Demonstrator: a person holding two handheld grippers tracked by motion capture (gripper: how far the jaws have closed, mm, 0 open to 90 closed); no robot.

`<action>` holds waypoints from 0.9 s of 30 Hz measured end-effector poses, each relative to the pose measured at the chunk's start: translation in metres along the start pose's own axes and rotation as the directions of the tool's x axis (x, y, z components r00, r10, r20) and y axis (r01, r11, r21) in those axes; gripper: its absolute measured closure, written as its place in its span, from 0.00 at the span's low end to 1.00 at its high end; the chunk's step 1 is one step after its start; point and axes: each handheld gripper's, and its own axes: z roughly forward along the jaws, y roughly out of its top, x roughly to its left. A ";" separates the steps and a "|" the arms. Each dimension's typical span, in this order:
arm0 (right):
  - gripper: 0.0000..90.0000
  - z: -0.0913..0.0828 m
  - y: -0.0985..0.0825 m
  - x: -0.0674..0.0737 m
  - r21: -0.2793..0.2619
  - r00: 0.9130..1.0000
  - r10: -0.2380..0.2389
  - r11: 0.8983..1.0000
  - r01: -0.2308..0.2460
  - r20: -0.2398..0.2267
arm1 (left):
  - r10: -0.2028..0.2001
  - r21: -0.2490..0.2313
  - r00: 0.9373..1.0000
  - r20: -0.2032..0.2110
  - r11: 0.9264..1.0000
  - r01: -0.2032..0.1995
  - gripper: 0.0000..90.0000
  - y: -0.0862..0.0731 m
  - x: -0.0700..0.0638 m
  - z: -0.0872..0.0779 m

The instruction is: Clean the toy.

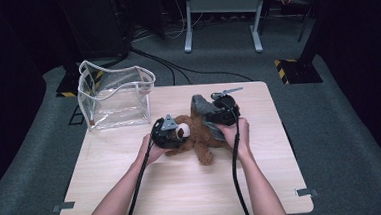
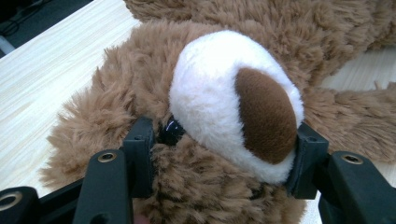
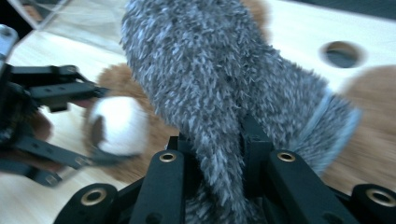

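**Brown bear, grey cloth on pale wood**

The plush bear (image 1: 196, 134) is tan-brown, its muzzle (image 2: 229, 102) white with a dark brown nose patch. The fuzzy cloth (image 3: 219, 88) is flecked grey and white. Both grippers, left (image 2: 219, 156) and right (image 3: 219, 154), are black. The table (image 1: 133, 191) is light woodgrain; the pouch (image 1: 115, 97) is clear with white trim.

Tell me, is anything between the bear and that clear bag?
Nothing visible. The bear lies mid-table, the clear bag stands open at the far left corner, and bare table runs between them. The left tool clamps the bear's snout; the right tool pinches a grey furry piece.
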 end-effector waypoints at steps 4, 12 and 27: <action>0.83 0.026 0.001 0.006 0.037 0.998 0.036 0.999 -0.035 -0.051 | -0.006 0.001 1.000 0.002 1.000 0.006 0.46 0.000 0.001 0.000; 0.85 0.024 -0.003 -0.006 0.050 0.999 0.006 0.999 -0.008 0.052 | 0.000 -0.003 1.000 0.005 1.000 0.000 0.45 0.000 -0.001 0.000; 0.84 -0.014 -0.015 -0.026 -0.023 0.991 0.050 0.999 -0.047 0.122 | -0.019 -0.007 1.000 0.009 1.000 0.019 0.45 -0.001 0.001 -0.001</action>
